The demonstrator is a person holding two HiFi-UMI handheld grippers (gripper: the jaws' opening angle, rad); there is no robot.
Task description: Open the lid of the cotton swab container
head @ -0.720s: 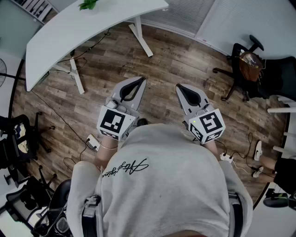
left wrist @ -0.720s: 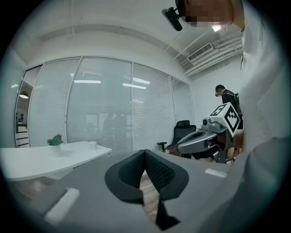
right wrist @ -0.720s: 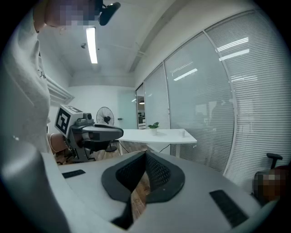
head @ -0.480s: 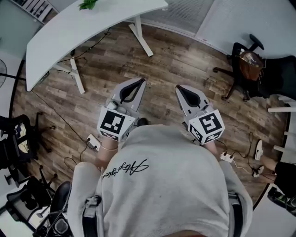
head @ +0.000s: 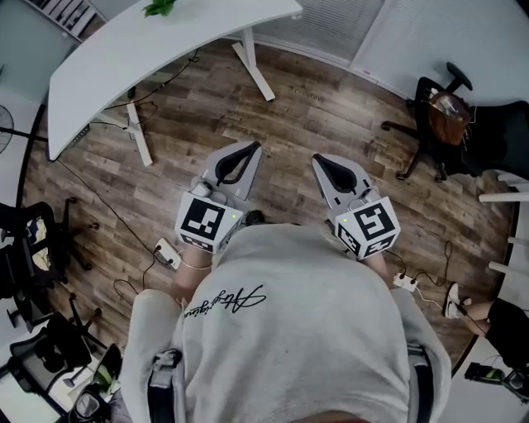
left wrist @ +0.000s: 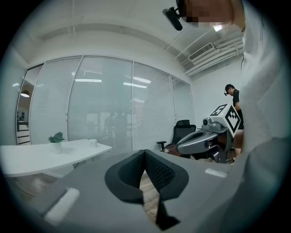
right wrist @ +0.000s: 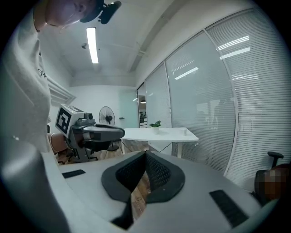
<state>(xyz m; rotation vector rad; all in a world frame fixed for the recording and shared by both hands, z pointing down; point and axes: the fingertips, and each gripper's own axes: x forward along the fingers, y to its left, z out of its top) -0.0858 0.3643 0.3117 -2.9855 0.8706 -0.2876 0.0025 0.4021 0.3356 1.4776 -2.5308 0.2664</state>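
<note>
Task not started tbh: left gripper (head: 250,149), right gripper (head: 318,159) both closed tight, nothing held. swab container not spotted; desk (head: 165,45) at 11 o'clock likely to be approached first.

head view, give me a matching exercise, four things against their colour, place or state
Things:
A left gripper
B table
C plant
D office chair

Descriptions:
1 black, at the right on the wood floor
2 green, on the table
3 shut, nothing in it
4 white curved top on legs

Pairs: A-3, B-4, C-2, D-1
</note>
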